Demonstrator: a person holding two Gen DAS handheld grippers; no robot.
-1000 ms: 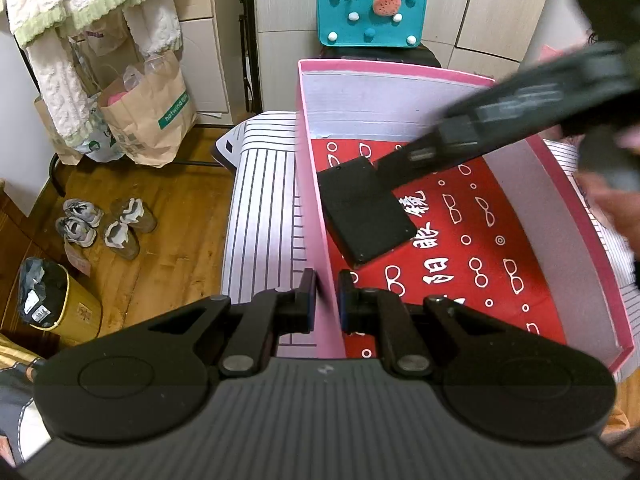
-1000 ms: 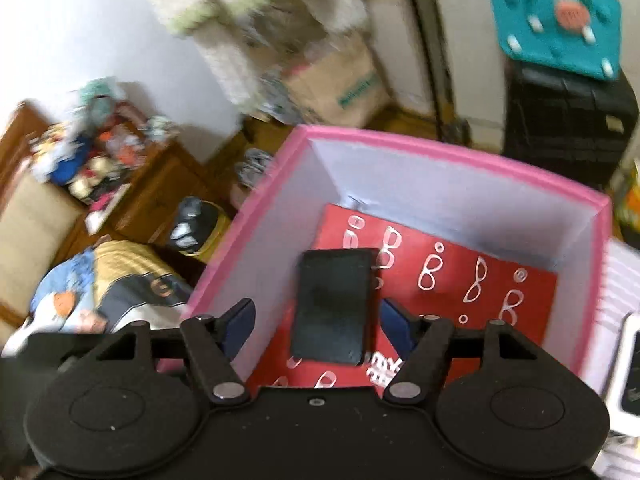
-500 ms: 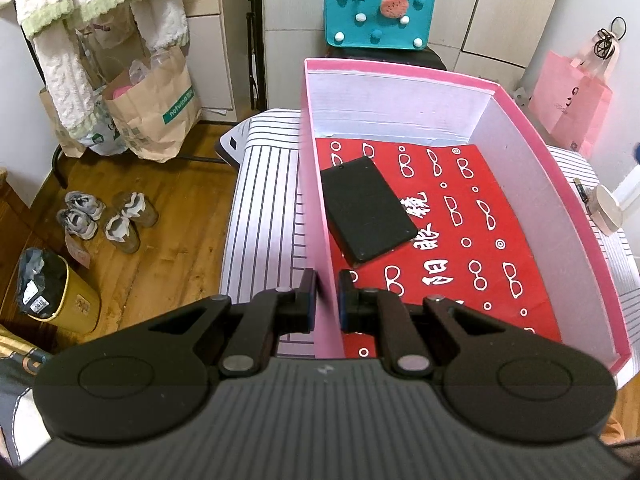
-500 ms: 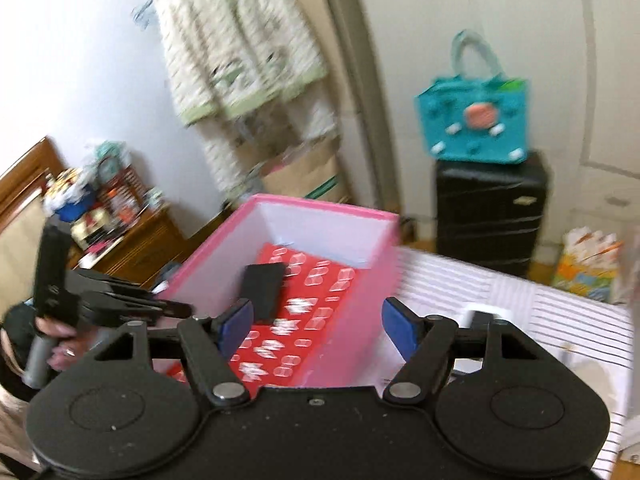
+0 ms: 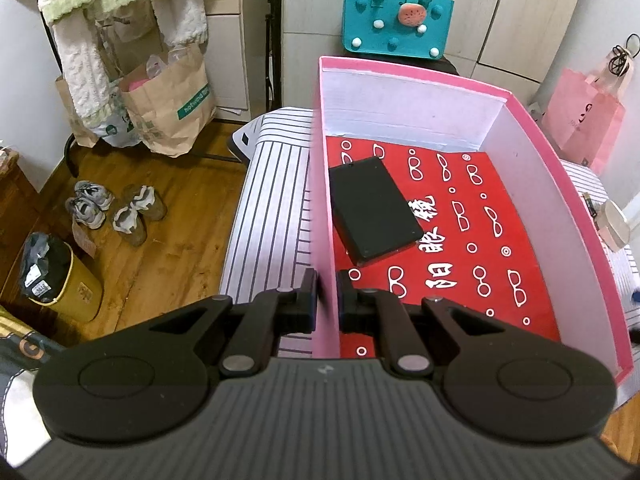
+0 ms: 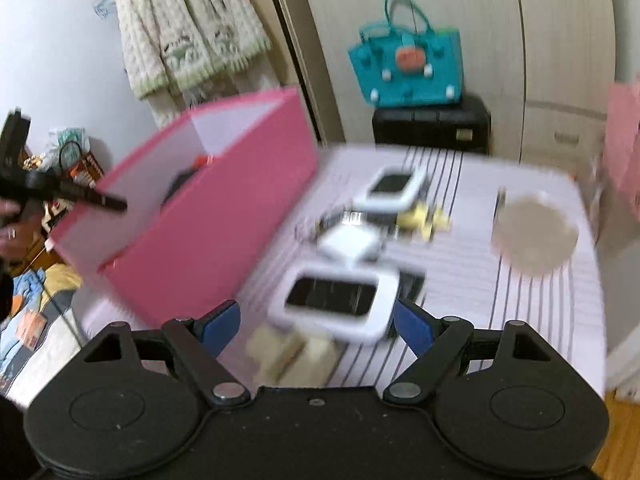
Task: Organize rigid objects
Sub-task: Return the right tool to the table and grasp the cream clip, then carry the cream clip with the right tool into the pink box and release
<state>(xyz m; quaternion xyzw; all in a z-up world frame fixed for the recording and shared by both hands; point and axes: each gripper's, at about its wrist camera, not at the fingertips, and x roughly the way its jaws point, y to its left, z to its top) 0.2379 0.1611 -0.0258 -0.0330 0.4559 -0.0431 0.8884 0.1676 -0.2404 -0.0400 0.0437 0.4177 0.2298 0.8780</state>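
Observation:
My left gripper [image 5: 327,296] is shut on the near left wall of the pink box [image 5: 322,184]. A flat black slab [image 5: 374,210] lies on the box's red patterned floor, near that wall. My right gripper [image 6: 316,328] is open and empty above the striped table [image 6: 480,280], right of the pink box [image 6: 208,224]. Just beyond its fingers lies a white-framed device with a dark screen [image 6: 334,300]. Further off lie a small white block [image 6: 352,242], a second white-framed device [image 6: 394,186], a yellow item [image 6: 424,216] and a round tan disc [image 6: 534,232]. The right wrist view is blurred.
A teal bag [image 5: 396,20] on a black case stands behind the table. A pink bag [image 5: 588,120] is at the right. Paper bags [image 5: 168,104], shoes [image 5: 116,212] and a yellow bin [image 5: 60,276] are on the wood floor at the left. The left gripper also shows in the right wrist view [image 6: 80,196].
My right gripper has left the black slab in the box, pulled out and swung right over the table's loose items. My left gripper still clamps the box wall.

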